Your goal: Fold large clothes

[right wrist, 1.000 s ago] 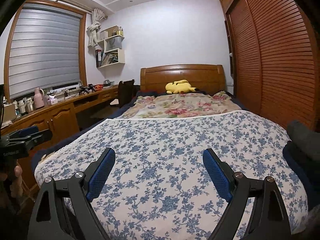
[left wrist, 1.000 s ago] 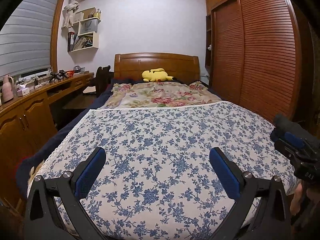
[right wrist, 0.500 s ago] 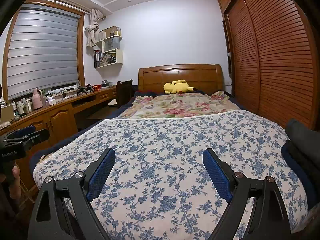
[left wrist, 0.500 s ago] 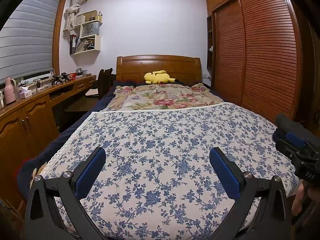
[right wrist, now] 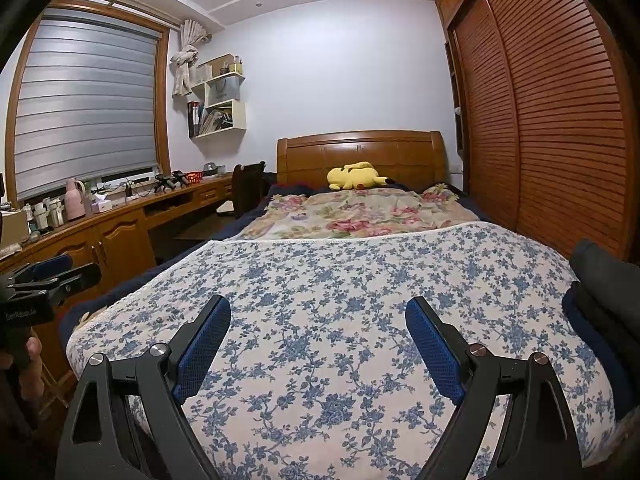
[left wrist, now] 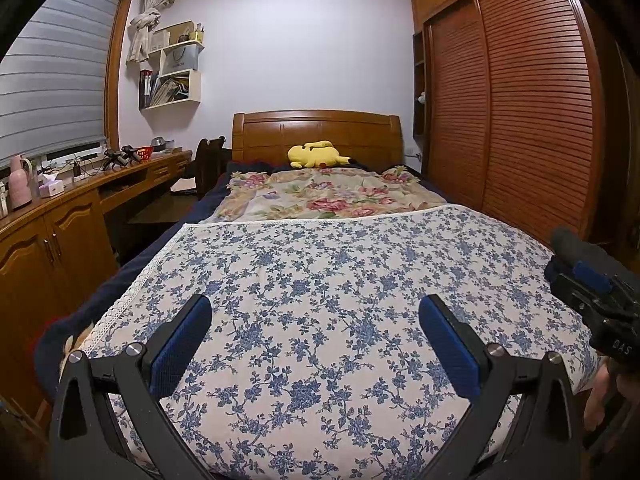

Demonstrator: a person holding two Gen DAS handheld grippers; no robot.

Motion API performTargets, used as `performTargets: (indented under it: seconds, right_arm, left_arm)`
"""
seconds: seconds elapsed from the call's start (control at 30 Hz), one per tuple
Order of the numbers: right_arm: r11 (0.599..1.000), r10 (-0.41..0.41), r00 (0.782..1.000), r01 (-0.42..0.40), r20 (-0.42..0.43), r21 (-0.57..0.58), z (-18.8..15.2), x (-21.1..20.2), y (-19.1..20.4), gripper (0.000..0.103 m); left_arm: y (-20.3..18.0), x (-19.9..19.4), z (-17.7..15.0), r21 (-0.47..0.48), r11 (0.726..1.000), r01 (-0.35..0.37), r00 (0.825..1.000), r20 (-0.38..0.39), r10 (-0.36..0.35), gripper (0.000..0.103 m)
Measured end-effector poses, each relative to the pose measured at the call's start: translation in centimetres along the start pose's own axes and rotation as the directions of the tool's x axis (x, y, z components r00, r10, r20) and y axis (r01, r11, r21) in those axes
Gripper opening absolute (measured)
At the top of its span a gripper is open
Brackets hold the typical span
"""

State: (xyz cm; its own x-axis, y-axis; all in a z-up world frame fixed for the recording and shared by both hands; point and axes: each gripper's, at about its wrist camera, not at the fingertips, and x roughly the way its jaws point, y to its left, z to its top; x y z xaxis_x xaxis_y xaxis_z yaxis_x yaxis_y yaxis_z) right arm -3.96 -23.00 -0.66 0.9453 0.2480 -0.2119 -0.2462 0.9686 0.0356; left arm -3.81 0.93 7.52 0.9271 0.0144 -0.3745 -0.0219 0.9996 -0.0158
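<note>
Clothes (right wrist: pixel 604 280): dark folded stack at bed's right edge, to the right of my right gripper (right wrist: pixel 318 340), not touching it. Right jaws spread wide, holding nothing, above the blue-flowered bedspread (right wrist: pixel 320 280). Left gripper (left wrist: pixel 316 344) likewise wide and unloaded over the bedspread, well apart from the stack. Yellow plush toy (right wrist: pixel 356 176) by the headboard.

A yellow plush toy (left wrist: pixel 316 155) lies at the wooden headboard (left wrist: pixel 316 130), above a rose-patterned quilt (left wrist: pixel 328 198). A pink jug (left wrist: pixel 19 182) (beside a tissue box (left wrist: pixel 51 188)) stands on the long desk (left wrist: pixel 120 178); louvred wardrobe doors (left wrist: pixel 520 112) line the opposite wall.
</note>
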Motion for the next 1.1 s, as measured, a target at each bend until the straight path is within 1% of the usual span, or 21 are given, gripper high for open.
performTargets:
  seconds: [1.1]
  right_arm:
    - [1.000,0.006,1.000,-0.006,0.003,0.008,0.00,-0.05,-0.77,0.090]
  left_arm:
    - [-0.14,-0.03,-0.05,0.000,1.000,0.001,1.000,0.000,-0.001,0.103]
